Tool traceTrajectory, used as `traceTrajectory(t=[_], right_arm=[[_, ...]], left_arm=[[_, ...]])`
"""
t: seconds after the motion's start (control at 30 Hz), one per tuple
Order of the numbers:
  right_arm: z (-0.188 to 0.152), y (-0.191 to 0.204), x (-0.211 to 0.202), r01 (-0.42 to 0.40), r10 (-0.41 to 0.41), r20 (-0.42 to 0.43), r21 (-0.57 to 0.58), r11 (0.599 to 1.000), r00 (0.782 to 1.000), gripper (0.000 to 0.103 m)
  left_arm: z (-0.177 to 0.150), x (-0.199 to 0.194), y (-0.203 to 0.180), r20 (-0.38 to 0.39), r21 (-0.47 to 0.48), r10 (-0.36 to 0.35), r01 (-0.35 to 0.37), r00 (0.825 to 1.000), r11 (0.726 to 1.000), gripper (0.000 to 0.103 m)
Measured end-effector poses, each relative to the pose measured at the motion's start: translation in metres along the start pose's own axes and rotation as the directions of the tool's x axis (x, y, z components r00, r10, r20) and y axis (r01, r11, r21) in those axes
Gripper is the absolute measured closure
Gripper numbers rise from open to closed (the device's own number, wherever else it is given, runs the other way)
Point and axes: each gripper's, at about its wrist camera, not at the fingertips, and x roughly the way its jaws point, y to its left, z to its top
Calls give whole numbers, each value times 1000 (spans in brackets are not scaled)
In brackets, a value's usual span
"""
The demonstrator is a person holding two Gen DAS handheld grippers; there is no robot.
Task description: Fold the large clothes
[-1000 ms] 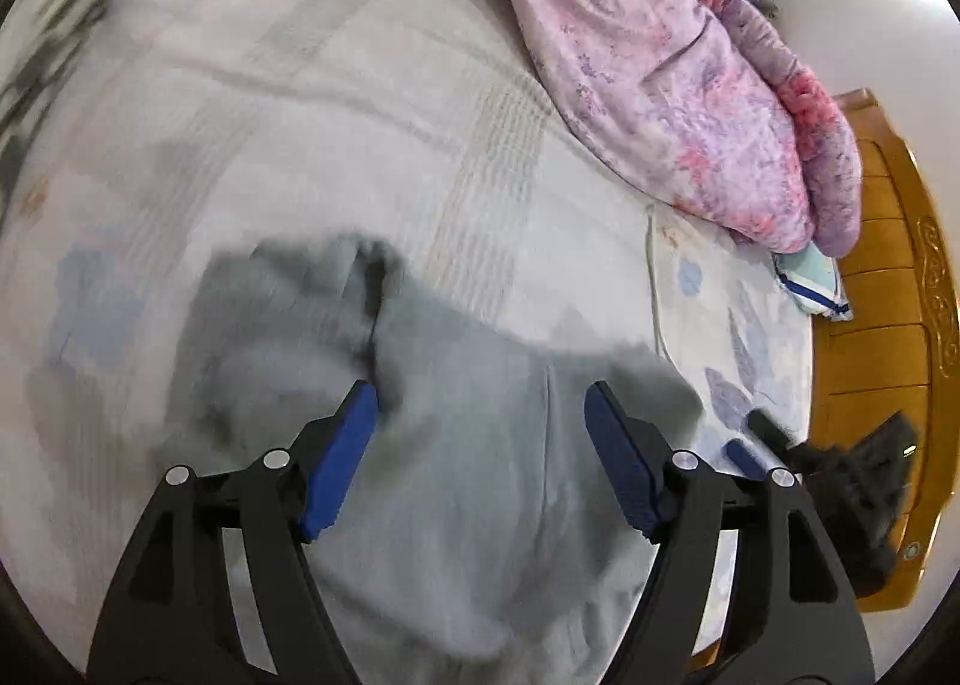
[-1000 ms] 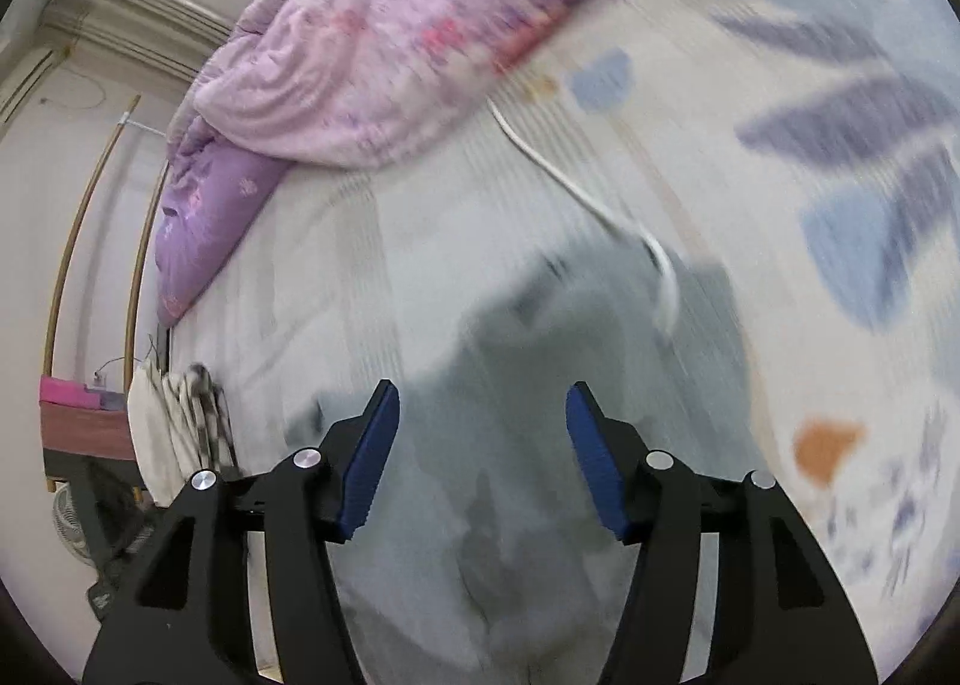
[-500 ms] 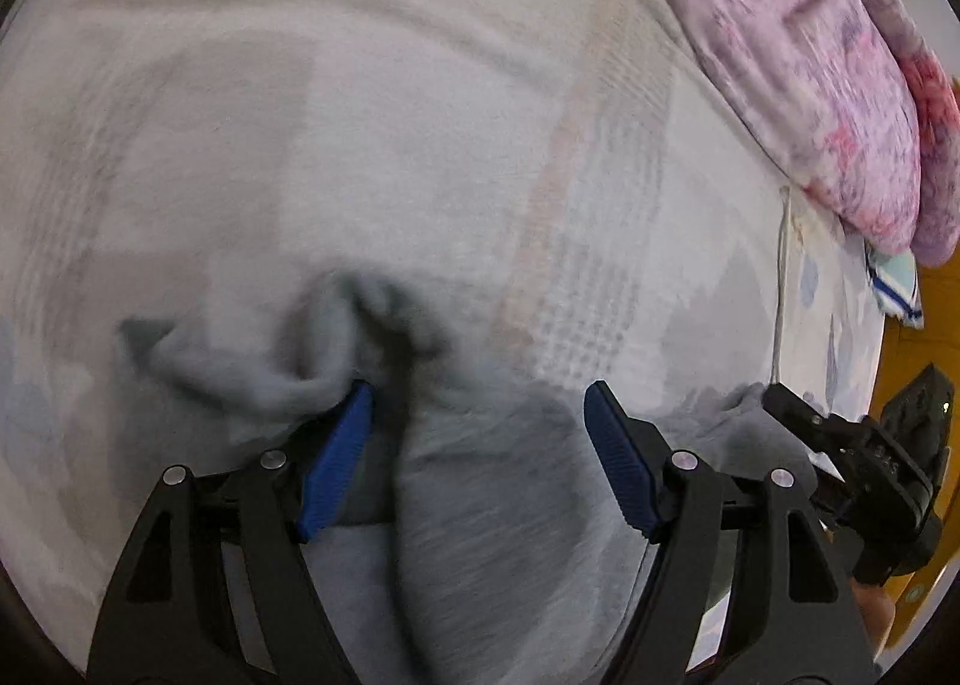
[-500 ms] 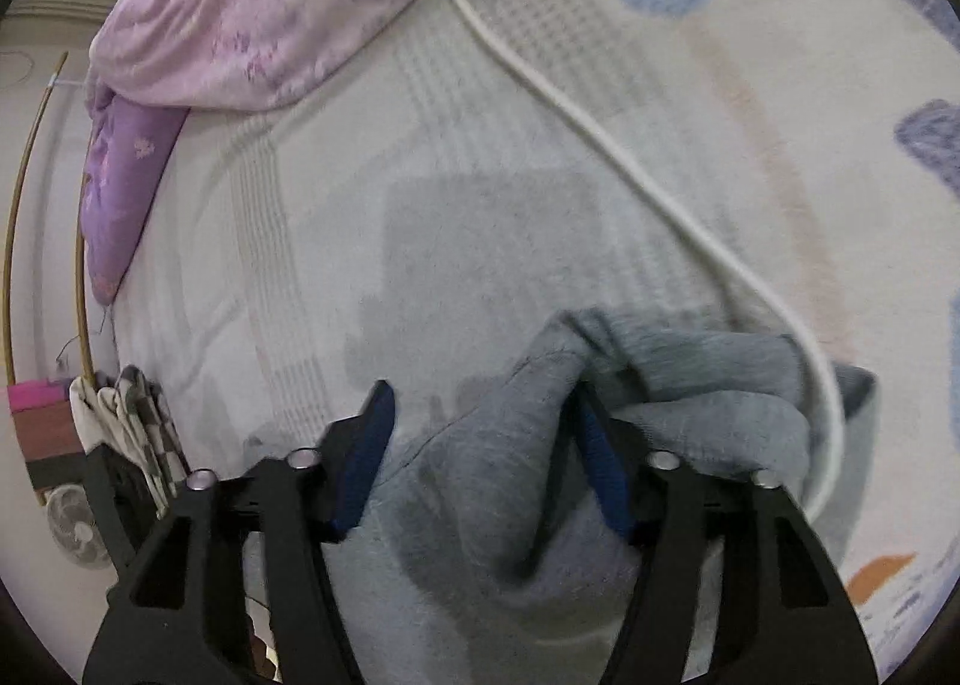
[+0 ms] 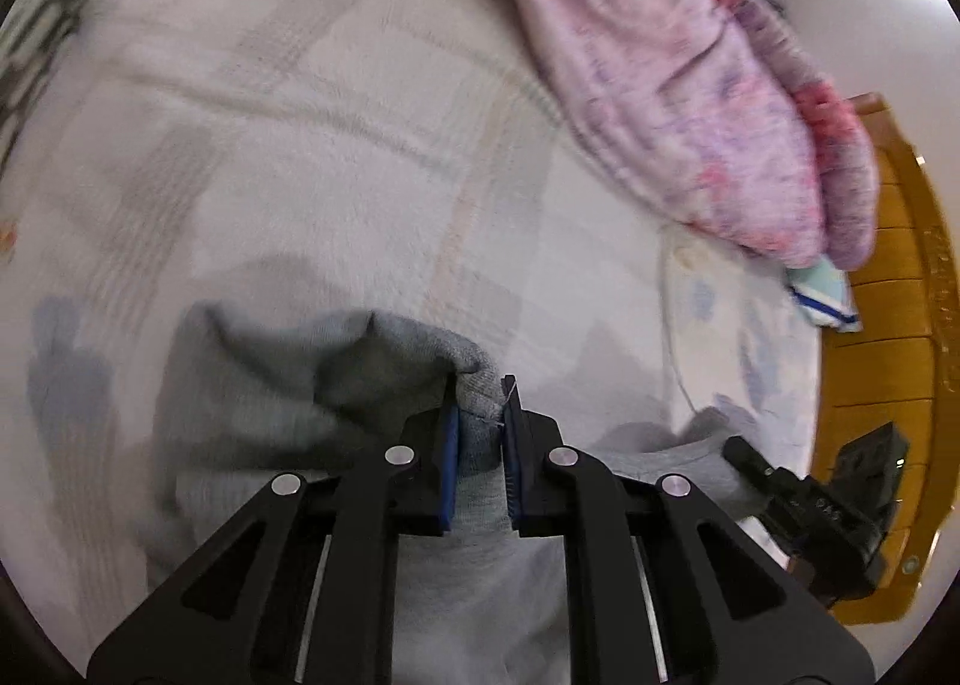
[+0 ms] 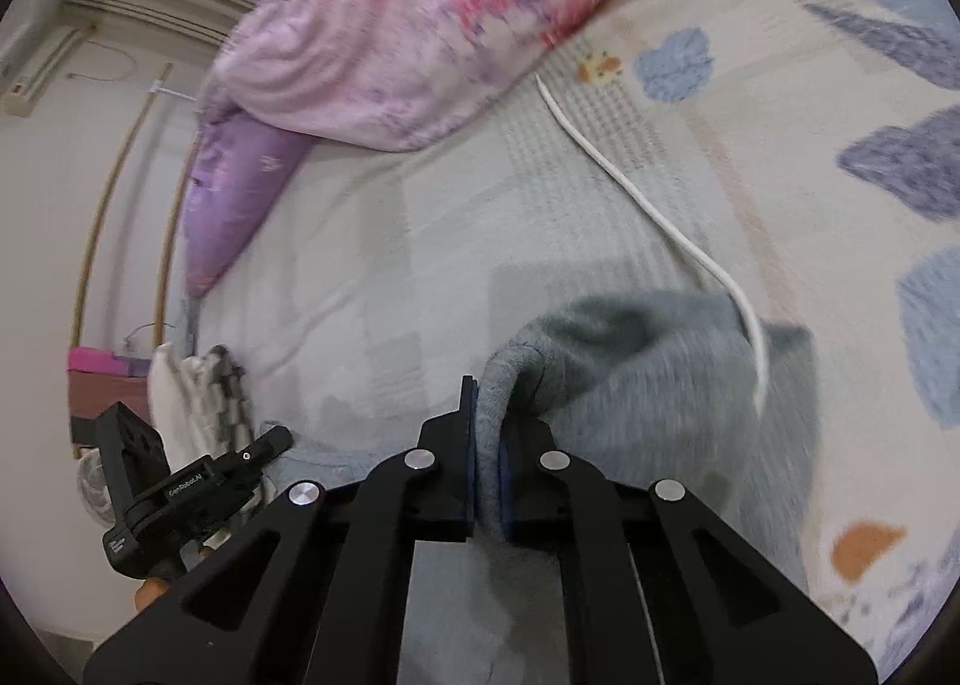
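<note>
A pale patterned bedsheet [image 5: 336, 157] with blue leaf prints covers the bed, and a pink floral quilt [image 5: 672, 85] lies bunched along its far side beside a purple pillow [image 6: 231, 193]. A white cable [image 6: 660, 217] snakes across the sheet from near the quilt. The wooden bed frame [image 5: 900, 325] borders one edge, and a black-and-white checked cloth [image 6: 204, 391] lies at the other.

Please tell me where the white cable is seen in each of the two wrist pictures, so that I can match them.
Left wrist view: the white cable is a thin blurred line at right of centre, on the bedsheet below the pink quilt.
Right wrist view: the white cable runs from upper centre down to the right, over the grey garment.
Shared landmark: the pink quilt, at the top of both views.
</note>
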Motion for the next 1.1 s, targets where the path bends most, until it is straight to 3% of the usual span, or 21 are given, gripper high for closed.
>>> traceTrajectory(t=[0.2, 0.47, 0.73, 0.97, 1.1], right_arm=[[-68, 13, -68, -8, 10, 37, -54, 999, 999, 99], [-174, 8, -120, 77, -76, 69, -16, 997, 995, 99], [-277, -34, -126, 164, -173, 46, 152, 975, 984, 99], [-341, -70, -104, 218, -222, -21, 297, 930, 975, 102], [-358, -85, -102, 267, -272, -28, 314, 911, 962, 103]], left_arm=[[-78, -71, -3, 49, 16, -34, 34, 998, 999, 91], [-180, -108, 17, 24, -5, -12, 12, 1000, 1000, 91], [-267, -94, 54, -116, 11, 54, -53, 992, 999, 92], [-306, -61, 89, -188, 7, 113, -114, 976, 993, 92], [-316, -58, 90, -176, 53, 131, -123, 976, 991, 92]])
